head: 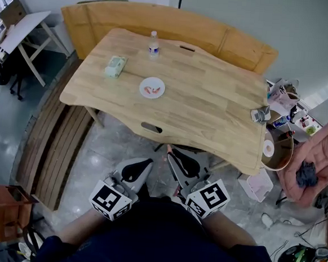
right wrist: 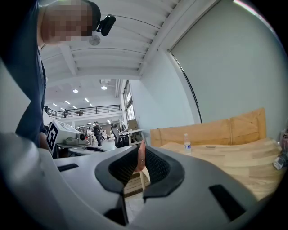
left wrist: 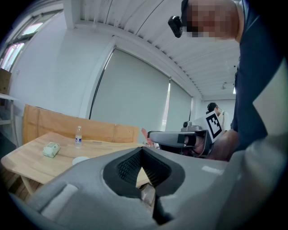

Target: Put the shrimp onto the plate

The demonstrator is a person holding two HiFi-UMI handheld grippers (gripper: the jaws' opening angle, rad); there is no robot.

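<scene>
A white plate (head: 152, 88) sits mid-table on the wooden table (head: 211, 109), with orange shrimp pieces (head: 153, 89) lying on it. Both grippers are held low by the person's body, short of the table's near edge. My right gripper (head: 171, 153) is shut on a thin pink shrimp (right wrist: 141, 158) that sticks up between its pads; the pink tip (left wrist: 144, 133) also shows in the left gripper view. My left gripper (head: 148, 164) is shut, its pads meeting at the tips (left wrist: 142, 151) with nothing held.
A water bottle (head: 153, 44) stands at the table's far side. A green packet (head: 116, 65) lies left of the plate. A wooden bench (head: 61, 148) runs along the left. Bags and clutter (head: 284, 109) crowd the table's right end, with a pink jacket (head: 314, 167) beyond.
</scene>
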